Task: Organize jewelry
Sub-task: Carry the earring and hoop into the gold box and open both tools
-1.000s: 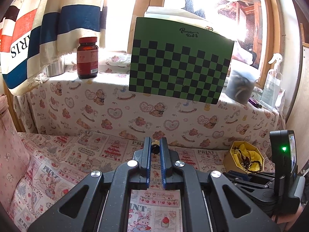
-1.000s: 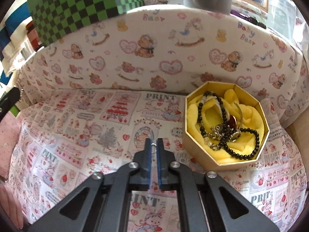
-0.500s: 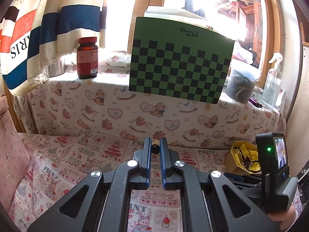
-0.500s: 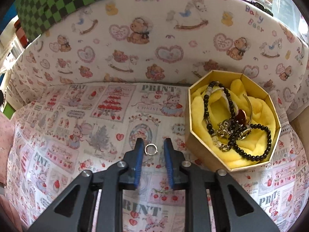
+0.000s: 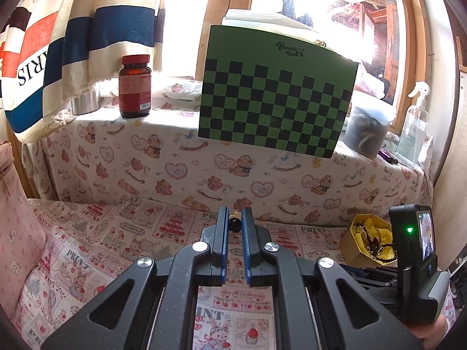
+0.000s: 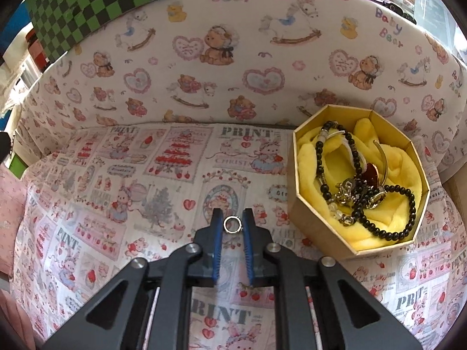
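The small silver ring (image 6: 232,224) sits between the right gripper's (image 6: 232,227) blue pads, tips level with it — a second ago those pads were pressed nearly together, and now they stand a narrow gap apart, just wider than the ring, so whether they pinch it or it lies loose on the cloth is hard to tell. That reads as a release or a re-grip just beside the octagonal jewelry box (image 6: 318,227), where black bead strands and a red-stoned piece already lie tangled on yellow lining. Over on the left, the left gripper (image 5: 234,224) has not moved — jaws narrow, clamped on a small dark, gold-tipped trinket (image 5: 234,223). Beneath it all is the printed patchwork cloth (image 6: 116,192), a teddy-bear fabric ledge behind, carrying a green checkerboard (image 5: 277,102) and a brown bottle (image 5: 135,86).
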The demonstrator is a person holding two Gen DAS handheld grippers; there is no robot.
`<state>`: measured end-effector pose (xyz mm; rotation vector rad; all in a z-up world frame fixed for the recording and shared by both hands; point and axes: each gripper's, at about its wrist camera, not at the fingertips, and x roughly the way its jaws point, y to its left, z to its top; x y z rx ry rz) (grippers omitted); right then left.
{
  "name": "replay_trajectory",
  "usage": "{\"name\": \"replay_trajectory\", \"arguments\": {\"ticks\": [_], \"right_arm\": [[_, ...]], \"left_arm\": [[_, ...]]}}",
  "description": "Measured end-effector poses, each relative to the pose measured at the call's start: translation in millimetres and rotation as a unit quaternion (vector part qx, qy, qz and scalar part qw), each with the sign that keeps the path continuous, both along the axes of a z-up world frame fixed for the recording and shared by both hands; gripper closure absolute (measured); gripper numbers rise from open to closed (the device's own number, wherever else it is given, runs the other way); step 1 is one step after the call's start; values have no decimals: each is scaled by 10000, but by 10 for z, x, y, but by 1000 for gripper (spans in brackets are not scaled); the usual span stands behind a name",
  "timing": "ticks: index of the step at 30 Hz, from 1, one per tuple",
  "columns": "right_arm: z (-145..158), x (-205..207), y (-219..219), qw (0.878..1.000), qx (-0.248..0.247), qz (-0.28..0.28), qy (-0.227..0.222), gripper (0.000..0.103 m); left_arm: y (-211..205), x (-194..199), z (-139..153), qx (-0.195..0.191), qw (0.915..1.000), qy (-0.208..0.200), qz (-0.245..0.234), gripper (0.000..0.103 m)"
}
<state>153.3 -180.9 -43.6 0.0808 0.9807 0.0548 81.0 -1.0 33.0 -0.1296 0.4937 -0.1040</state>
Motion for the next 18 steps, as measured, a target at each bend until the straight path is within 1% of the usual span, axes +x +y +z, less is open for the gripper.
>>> {"name": "replay_trajectory", "arguments": {"ticks": [10,13,15,16,17,18], "right_arm": [[170,-247,-45,9998,115,88,-153,91],[321,-380,-157,9989,246,0,-411,92],[448,-462,-329,9968,504,-54,-615,92],[513,-504,-449,9950,735,-42,-676,92],[544,-522,-556,9927,1011,-31,-654,92],[563,-536,-715,9869,1511,-31,-568,92]], "left_arm": [[8,-2,10,5,10000,-9,27,95],[-8,-8,6,71,10000,-17,19,95],[-28,-12,2,91,10000,8,-17,95],[-36,-21,7,63,10000,15,-65,95],[-50,-37,14,40,9999,4,-113,95],[-67,-51,24,45,9999,-11,-153,95]]}}
